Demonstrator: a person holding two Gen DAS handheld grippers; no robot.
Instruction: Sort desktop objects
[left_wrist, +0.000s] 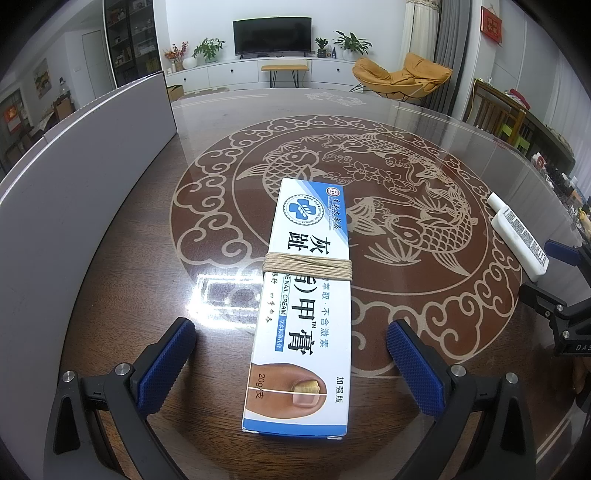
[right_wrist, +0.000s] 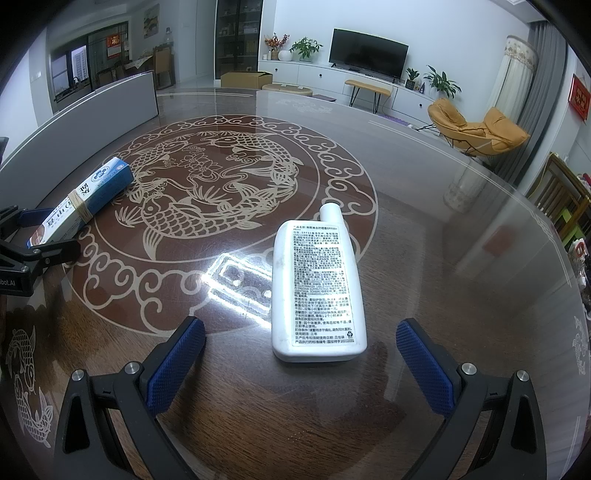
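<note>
Blue-white cream box (left_wrist: 301, 310) between my left gripper's (left_wrist: 291, 363) spread jaws | white bottle (right_wrist: 319, 288) between my right gripper's (right_wrist: 301, 363) spread jaws, untouched

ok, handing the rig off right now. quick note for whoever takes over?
Left tool: open, fingers either side of the nail cream box, not gripping.
Right tool: open, lined up on the white bottle, not gripping.
Box lies flat on the glass table, rubber band round its middle. Bottle lies flat to its right, label up, cap pointing away.
Done: nothing picked up or sorted.
Left: grasp both, move them; no destination bin in view.
</note>
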